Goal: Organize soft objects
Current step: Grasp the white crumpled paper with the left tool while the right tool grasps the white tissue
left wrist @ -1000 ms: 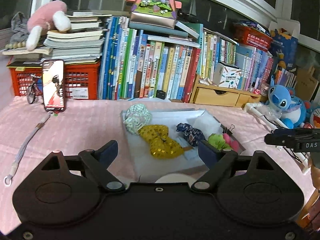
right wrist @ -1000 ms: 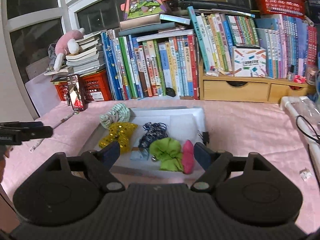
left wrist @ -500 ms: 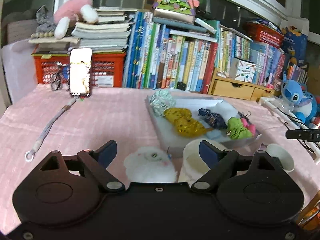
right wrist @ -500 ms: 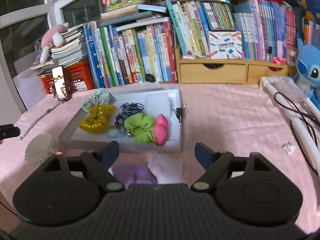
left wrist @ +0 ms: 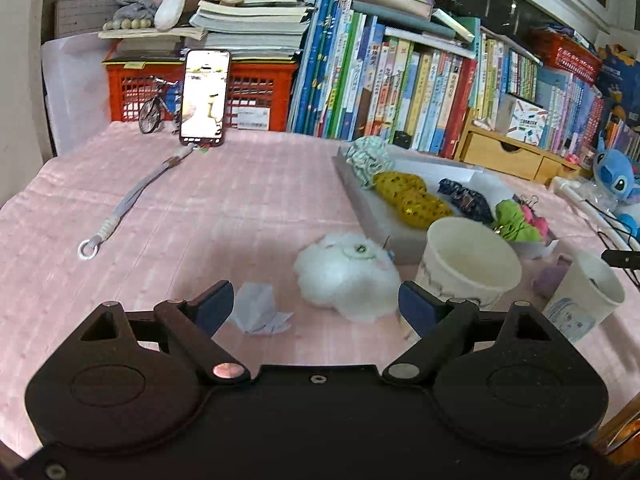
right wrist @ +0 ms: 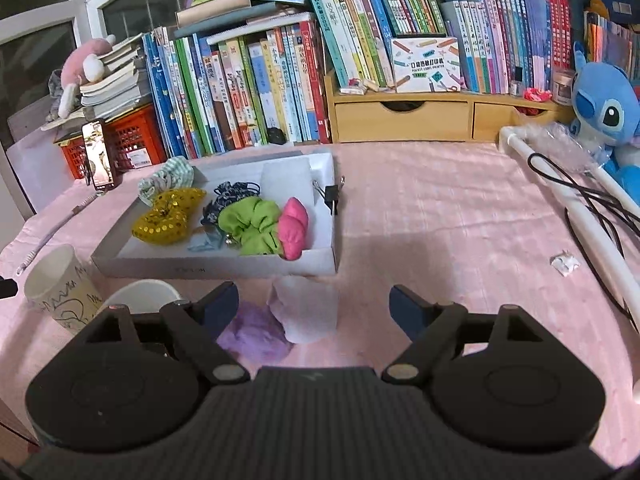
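Both tools stand wide open over the pink tablecloth (left wrist: 240, 200) with nothing held. The left gripper (left wrist: 316, 306) frames a white fluffy pompom (left wrist: 344, 276) that lies loose on the cloth just in front of its blue fingertips (left wrist: 214, 304), probably the next thing to be picked up; a crumpled scrap of paper (left wrist: 260, 314) lies beside it, nearer the left finger, and could be caught in the same closing. A paper cup (left wrist: 468, 260) stands upright just right of the pompom, its mouth open as a likely place to drop it; a second cup (left wrist: 588, 296) stands further right. The right gripper (right wrist: 312, 302) hangs over a purple pompom (right wrist: 256, 338) and a pale folded tissue (right wrist: 308, 308), which touch each other; the tissue partly overlaps the pompom's edge and stands in the way of a clean grasp. Behind them a shallow white box (right wrist: 216, 268) already holds sorted soft things: a yellow sequined bow (right wrist: 168, 216), a green scrunchie (right wrist: 252, 224), a pink one (right wrist: 296, 228). A black binder clip (right wrist: 330, 196) sits on its rim. Books (right wrist: 256, 88) line the back.
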A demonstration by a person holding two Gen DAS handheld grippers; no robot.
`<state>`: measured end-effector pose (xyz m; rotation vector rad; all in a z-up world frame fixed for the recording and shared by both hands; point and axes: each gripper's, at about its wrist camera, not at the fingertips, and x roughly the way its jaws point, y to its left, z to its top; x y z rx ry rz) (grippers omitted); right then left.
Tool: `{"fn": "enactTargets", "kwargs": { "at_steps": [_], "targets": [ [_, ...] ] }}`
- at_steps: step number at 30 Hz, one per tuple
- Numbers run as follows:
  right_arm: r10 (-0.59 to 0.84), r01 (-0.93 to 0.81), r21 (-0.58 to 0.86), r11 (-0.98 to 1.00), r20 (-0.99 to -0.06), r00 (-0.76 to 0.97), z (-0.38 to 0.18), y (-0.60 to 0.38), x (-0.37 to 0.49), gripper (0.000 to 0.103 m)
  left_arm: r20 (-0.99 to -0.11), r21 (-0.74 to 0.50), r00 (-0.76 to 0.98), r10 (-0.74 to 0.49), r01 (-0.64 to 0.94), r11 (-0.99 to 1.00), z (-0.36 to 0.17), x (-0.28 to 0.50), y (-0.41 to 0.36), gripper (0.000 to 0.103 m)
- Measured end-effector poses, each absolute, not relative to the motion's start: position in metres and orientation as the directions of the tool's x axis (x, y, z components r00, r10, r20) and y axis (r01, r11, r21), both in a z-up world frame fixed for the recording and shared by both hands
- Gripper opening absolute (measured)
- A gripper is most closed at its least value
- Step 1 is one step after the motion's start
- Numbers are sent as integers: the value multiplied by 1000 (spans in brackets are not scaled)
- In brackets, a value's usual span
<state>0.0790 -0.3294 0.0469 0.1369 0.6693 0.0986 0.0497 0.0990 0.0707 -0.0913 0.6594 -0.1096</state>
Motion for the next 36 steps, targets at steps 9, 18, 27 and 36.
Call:
{"fn": "enactTargets", "kwargs": {
  "at_steps": [9, 18, 27, 36],
  "targets": [
    [136, -32, 175, 984, -627, 767, 37, -334, 83, 89, -627, -121, 770, -118, 54, 991, 55, 50, 99, 85],
    [152, -19, 208, 978, -647, 747, 28, -336, 94, 89, -635, -91, 769, -76, 24, 996, 46, 54, 99, 76],
    [222, -2, 316, 949, -664, 714, 17, -339, 114, 89, -651, -117, 754, -92, 20, 993, 38, 63, 102, 59],
    [283, 25, 403, 915, -685, 671, 2, -339, 130, 85, -670, -135, 736, -102, 14, 991, 30, 69, 104, 44]
  ]
}}
